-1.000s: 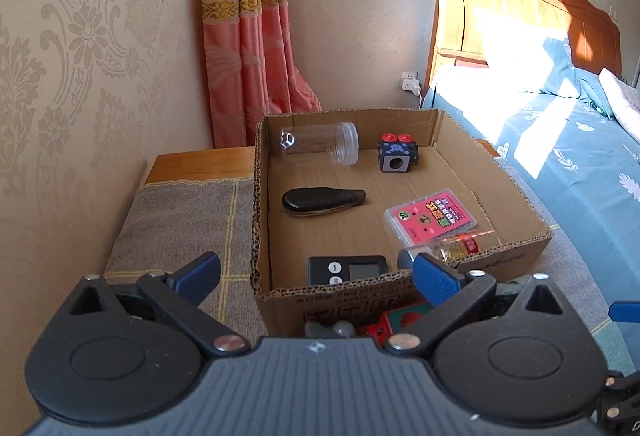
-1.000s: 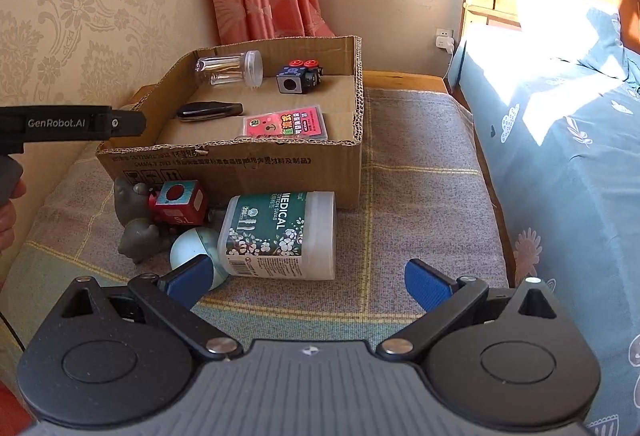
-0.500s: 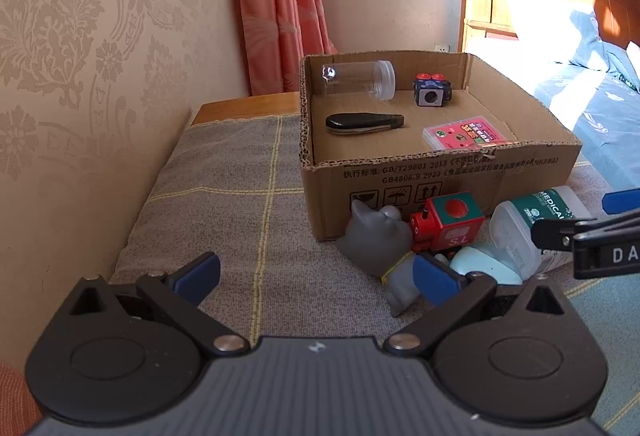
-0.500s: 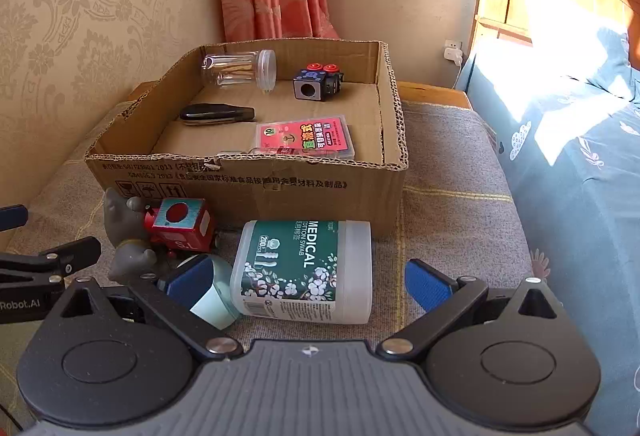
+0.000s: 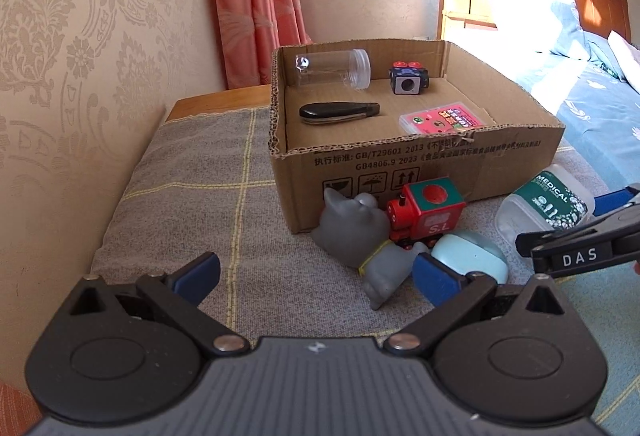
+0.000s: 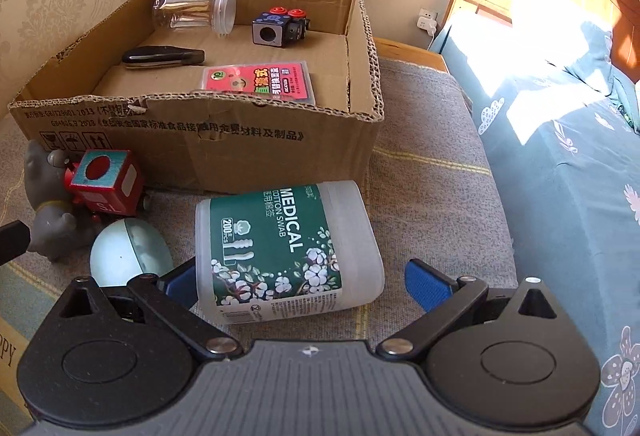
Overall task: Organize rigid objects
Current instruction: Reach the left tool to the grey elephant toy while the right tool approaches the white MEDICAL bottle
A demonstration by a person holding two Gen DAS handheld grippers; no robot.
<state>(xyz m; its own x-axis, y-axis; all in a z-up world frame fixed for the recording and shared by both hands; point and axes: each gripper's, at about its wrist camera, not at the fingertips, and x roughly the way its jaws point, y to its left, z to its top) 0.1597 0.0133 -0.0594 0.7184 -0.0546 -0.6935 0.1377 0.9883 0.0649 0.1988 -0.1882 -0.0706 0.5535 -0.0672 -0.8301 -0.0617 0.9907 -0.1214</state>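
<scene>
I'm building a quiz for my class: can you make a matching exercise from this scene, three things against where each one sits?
Things:
1. clear jar
2. cotton swab tub
3. toy train

Places:
A. on its side, between the open right claw's fingers
B. back left corner inside the cardboard box
C. outside the box, against its front wall

Pairs: 1-B, 2-A, 3-C

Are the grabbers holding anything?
No. Both are open and empty. The right gripper straddles the cotton swab jar unclosed; the left gripper hovers by the grey cat toy.

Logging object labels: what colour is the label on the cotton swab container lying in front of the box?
Dark green with white flowers and lettering; cotton swab container shows best in the right wrist view.
</scene>
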